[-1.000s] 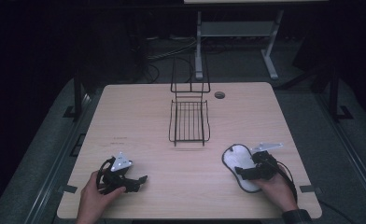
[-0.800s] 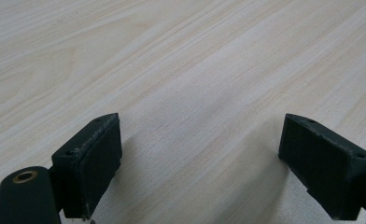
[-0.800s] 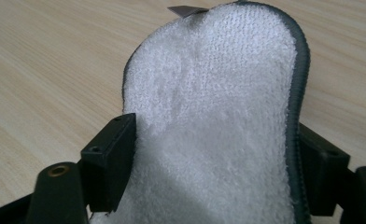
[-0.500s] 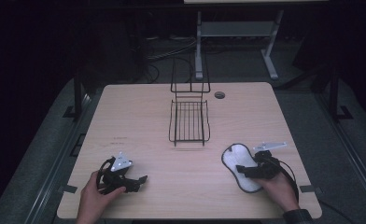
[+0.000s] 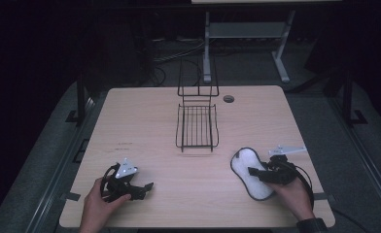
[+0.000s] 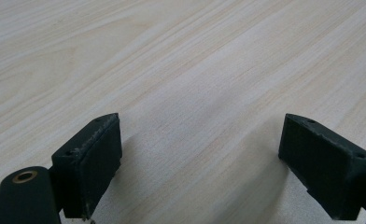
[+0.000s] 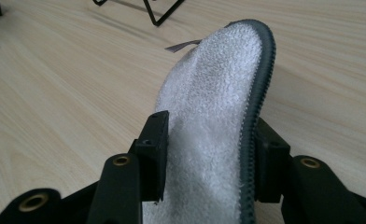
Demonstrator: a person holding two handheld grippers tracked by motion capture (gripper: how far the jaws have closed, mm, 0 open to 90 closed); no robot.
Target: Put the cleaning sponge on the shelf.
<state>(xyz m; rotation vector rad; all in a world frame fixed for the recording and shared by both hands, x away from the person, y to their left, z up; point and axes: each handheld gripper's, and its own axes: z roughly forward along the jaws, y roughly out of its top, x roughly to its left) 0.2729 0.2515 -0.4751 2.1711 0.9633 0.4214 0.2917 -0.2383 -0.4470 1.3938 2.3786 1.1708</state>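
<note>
A white terry pad [image 5: 247,162] with a dark grey rim lies on the table's right front part. My right gripper [image 5: 257,174] reaches over its near end. In the right gripper view the pad [image 7: 218,70] stands on edge between the jaws. The right gripper [image 7: 209,140] has just been closing, and both pads press on the cloth's sides. My left gripper [image 5: 144,189] rests at the left front, pointing right. Its jaws stand wide apart in the left gripper view, so the left gripper [image 6: 200,154] is open over bare wood.
A black wire rack [image 5: 197,126] stands at the table's middle, its frame rising at the far end; its foot [image 7: 158,11] shows beyond the pad. A round cable hole [image 5: 229,99] lies at the back right. The wooden table [image 5: 145,111] has dark floor around it.
The right gripper's jaws have drawn together around the pad's near end, and the pad's edge has risen between them. The left hand has stayed put.
</note>
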